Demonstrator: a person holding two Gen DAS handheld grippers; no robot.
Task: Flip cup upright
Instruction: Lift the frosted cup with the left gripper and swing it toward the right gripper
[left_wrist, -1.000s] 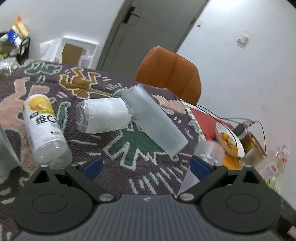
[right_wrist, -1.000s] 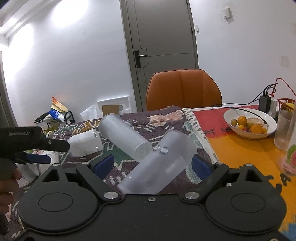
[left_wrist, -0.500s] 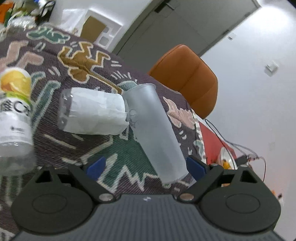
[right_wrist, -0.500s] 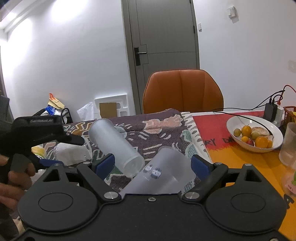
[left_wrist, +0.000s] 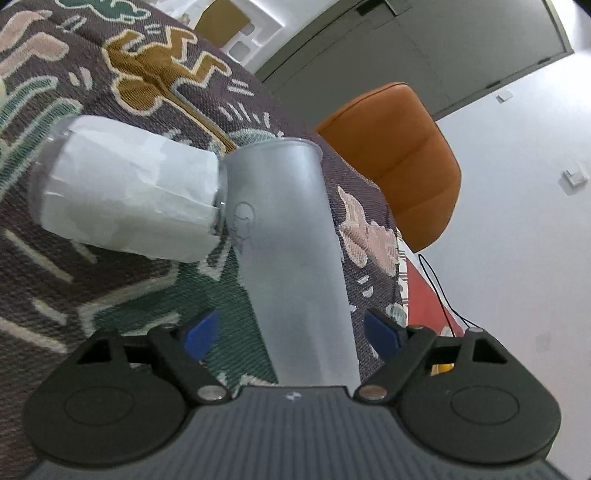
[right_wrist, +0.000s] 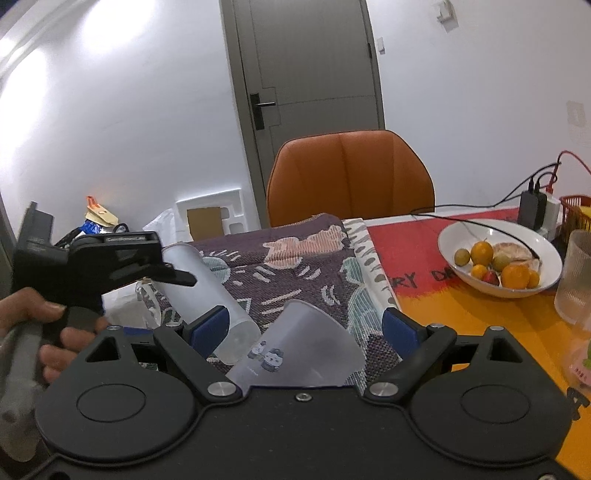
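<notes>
At the bottom of the left wrist view, the left gripper (left_wrist: 291, 334) is spread wide around the frosted cup (left_wrist: 291, 258), which lies on its side on the patterned cloth (left_wrist: 122, 291); no finger is seen touching it, so the straddle reads as a set-up for a grasp before tipping it up. A faint line drawing is seen on its wall, no words. To the cup's left, a paper-wrapped bottle (left_wrist: 125, 199) lies against it.

In the right wrist view, lower centre, the right gripper (right_wrist: 304, 328) is released too, framing a second cup (right_wrist: 299, 354) with two cartoon figures printed on it. At mid right, dark lettering on the red bench (right_wrist: 410, 258) is partly read as "RY D". Farther back, an orange chair (right_wrist: 349, 173) is seen.
</notes>
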